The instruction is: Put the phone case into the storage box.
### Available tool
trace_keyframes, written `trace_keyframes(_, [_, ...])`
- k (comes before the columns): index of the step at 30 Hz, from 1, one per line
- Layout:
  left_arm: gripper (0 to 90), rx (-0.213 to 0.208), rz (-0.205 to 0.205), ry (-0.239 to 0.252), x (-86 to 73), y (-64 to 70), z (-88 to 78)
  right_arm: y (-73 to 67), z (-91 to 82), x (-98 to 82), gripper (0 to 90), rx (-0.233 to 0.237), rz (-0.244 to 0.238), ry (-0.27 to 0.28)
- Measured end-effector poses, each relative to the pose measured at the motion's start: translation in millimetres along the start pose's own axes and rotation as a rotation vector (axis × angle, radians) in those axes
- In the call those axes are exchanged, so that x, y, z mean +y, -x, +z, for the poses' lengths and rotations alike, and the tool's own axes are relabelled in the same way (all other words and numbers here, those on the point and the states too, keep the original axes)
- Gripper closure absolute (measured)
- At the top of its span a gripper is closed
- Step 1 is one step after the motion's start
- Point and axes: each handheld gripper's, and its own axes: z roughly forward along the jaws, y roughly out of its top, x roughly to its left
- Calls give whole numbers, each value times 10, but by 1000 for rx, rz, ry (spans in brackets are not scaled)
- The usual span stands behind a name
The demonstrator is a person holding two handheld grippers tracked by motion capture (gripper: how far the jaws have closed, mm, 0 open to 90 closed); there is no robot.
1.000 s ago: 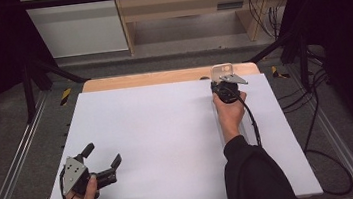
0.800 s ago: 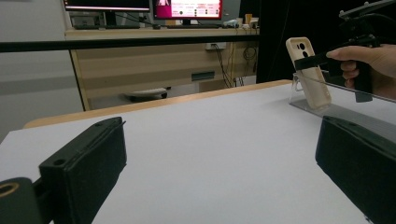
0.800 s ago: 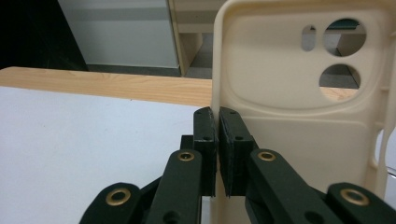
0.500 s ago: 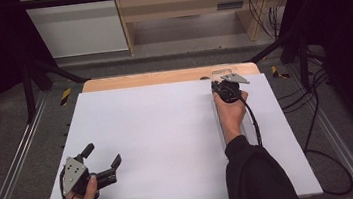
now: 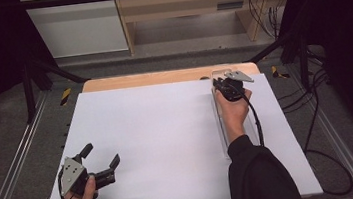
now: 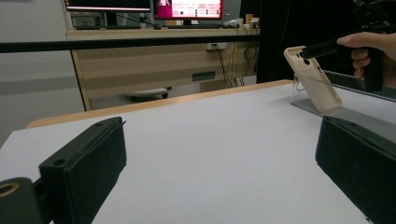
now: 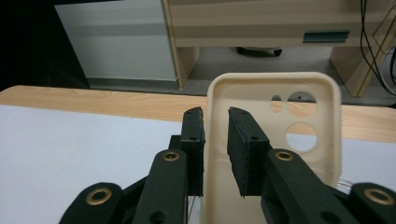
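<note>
Right tongs [image 7: 215, 140] just opening, straddling phone case [image 7: 280, 140] edge; left tongs [image 5: 101, 157] apart, idle. Case leaning on clear stand [image 6: 327, 86] may topple if nudged.

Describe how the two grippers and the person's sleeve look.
Both the left gripper and right gripper are black with blocky jaws, brass-coloured pivot rings and a grey three-cornered plate. A black cable trails from the right one. The sleeve is black.

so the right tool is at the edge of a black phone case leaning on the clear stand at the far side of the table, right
Not black: the phone case is cream, as the right gripper view shows. The right tool does straddle its edge, its jaws just opening, and the case leans on the clear stand at the table's far side.
</note>
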Motion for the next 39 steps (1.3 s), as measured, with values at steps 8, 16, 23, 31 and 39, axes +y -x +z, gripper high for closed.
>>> trace_keyframes(8, [16,5,5,-4,-7,-1,-13,32,-40,62,721,-14,-26,1])
trace_keyframes(16, [15,25,-17,2,-17,-52,-75,27,-21,103,671,-27,-37,2])
trace_keyframes(23, [15,22,-13,-4,-25,-54,-67,37,-60,139,612,-25,-18,5])
trace_keyframes(31, [15,23,-15,-5,-26,-54,-61,26,-54,161,535,-31,-14,-10])
trace_keyframes(39, [15,16,-11,-11,-30,-32,-46,50,-75,181,458,-32,-13,-19])
